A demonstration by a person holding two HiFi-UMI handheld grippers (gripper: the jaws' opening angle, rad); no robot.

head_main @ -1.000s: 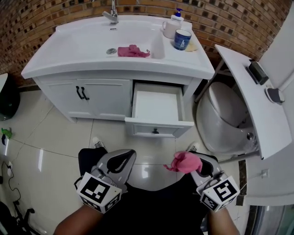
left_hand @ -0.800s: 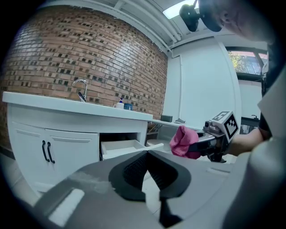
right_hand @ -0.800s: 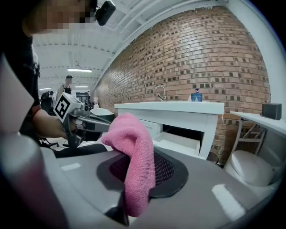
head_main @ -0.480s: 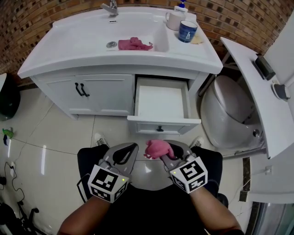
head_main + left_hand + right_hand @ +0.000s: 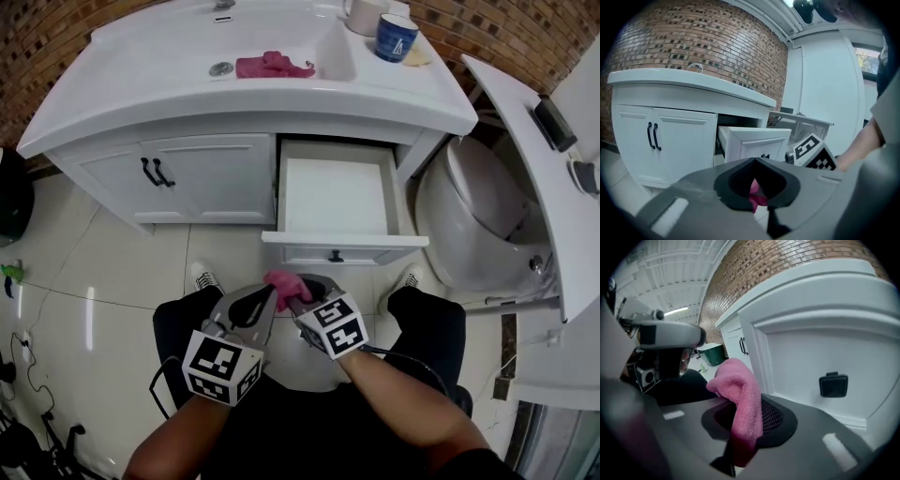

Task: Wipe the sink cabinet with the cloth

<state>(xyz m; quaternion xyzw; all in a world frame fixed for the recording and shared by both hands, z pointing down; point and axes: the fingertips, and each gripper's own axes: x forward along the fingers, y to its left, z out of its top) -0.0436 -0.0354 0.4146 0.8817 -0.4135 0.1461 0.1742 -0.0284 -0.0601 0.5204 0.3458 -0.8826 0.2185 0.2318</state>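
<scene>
- The sink cabinet (image 5: 202,178) fills the space in front of you: two shut doors on your left, and an open drawer (image 5: 347,251) on your right, pulled out toward your knees.
- A toilet (image 5: 469,225) stands just to the right of the cabinet, well clear of both tools.
- The drawer front is the nearest cabinet face. In the right gripper view it rises close ahead of the jaws, with its black knob (image 5: 833,384) off to the right.
- Your right gripper (image 5: 298,286) is clamped on the pink cloth (image 5: 281,279). The cloth runs lengthwise along the jaws, from deep between them up to a loose bunch at the tip.
- That bunch sits on the side toward your left gripper (image 5: 267,298), not toward the drawer. I judge that you would need to turn the right wrist so the cloth faces the white panel before wiping.
- The left gripper's jaws are together. A bit of pink shows through the gap behind their tips, and the cloth looks to be touching or just beside them. I can't tell whether any of it is caught there.
- The right hand is the one nearer the drawer front and has a firm hold on the cloth, so it looks like the one to lead.
- A second pink cloth (image 5: 272,66) lies in the basin by the drain, far from both grippers.
</scene>
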